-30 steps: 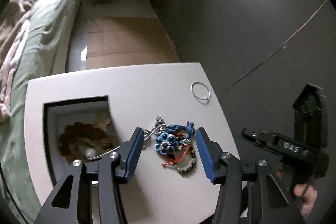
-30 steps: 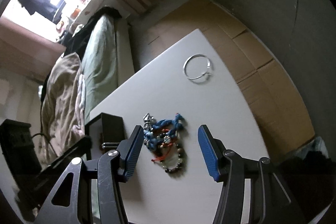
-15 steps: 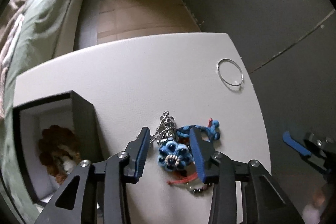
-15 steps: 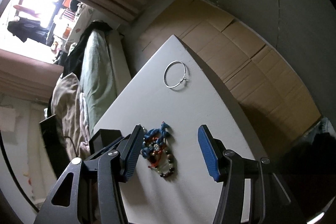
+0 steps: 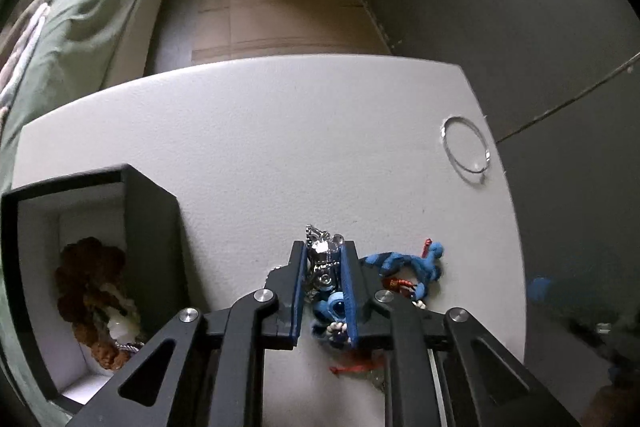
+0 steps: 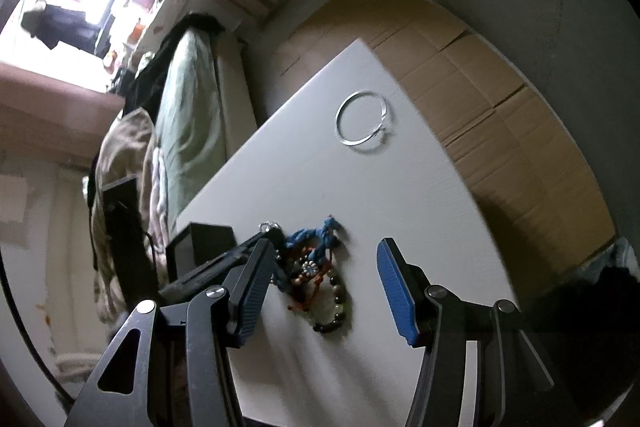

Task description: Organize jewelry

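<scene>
A tangle of jewelry lies on the white table (image 5: pixel 260 147): a silver chain piece (image 5: pixel 322 259), a blue braided bracelet (image 5: pixel 404 265) with a flower charm, red cord and a dark bead bracelet (image 6: pixel 334 311). My left gripper (image 5: pixel 324 259) is shut on the silver chain piece at the pile's left end. My right gripper (image 6: pixel 324 263) is open and empty, held above the pile (image 6: pixel 316 251). A black jewelry box (image 5: pixel 80 267) with a white lining holds brown beaded pieces (image 5: pixel 92 291) at the left.
A thin silver bangle (image 5: pixel 466 150) lies alone near the table's far right corner, also in the right wrist view (image 6: pixel 362 123). A bed with green bedding (image 5: pixel 80 11) runs along the left. A dark wall stands on the right, cardboard flooring beyond the table.
My left gripper has dropped onto the pile and closed from wide open onto the silver chain piece. My right gripper stayed open and shifted a little above the pile.
</scene>
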Demonstrator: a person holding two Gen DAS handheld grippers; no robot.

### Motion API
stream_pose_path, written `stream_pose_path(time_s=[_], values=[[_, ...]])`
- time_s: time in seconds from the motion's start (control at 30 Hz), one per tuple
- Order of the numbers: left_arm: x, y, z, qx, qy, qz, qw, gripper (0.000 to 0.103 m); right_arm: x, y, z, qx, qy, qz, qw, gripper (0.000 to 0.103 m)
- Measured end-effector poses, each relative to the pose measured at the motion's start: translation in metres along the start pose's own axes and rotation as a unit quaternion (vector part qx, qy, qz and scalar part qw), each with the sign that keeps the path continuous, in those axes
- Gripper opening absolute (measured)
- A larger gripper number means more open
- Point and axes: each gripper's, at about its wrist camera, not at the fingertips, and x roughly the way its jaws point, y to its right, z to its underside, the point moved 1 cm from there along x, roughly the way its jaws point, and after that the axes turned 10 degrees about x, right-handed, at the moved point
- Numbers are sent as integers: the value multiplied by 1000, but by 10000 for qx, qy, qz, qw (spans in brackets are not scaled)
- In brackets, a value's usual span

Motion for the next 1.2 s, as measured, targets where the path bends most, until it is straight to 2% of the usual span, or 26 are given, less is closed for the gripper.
stream_pose_path(time_s=[0.07,0.13,0.3,0.37,0.53,0.63,0.7,0.8,1.0,1.2], values=[[-11,0,2,108,157,-99,9998,17,9,-1,0,-3,-41,41,10000,54],[-25,-3,5,94,268,-19,9996,17,18,-3,0,-55,-72,173,9998,54],[-62,-16,9,61,537,-10,9985,17,40,-9,-1,-286,-171,414,9986,41],[-76,-18,8,67,637,13,9979,17,45,-14,0,-430,-135,517,9976,37],[-105,-24,7,27,882,29,9961,17,54,-29,7,-900,26,783,9929,35],[-126,-30,9,7,1034,27,9946,17,66,-38,13,-1235,10,1055,9867,29],[-141,-35,11,-2,1164,30,9932,17,74,-42,17,-1431,4,1251,9818,16],[-168,-42,12,-29,1390,27,9903,17,74,-47,20,-1615,119,1387,9770,11],[-220,-58,17,-114,1831,52,9830,17,53,-55,22,-1613,279,1079,9806,10],[-250,-65,20,-115,2088,13,9779,17,31,-68,29,-1628,477,667,9832,10]])
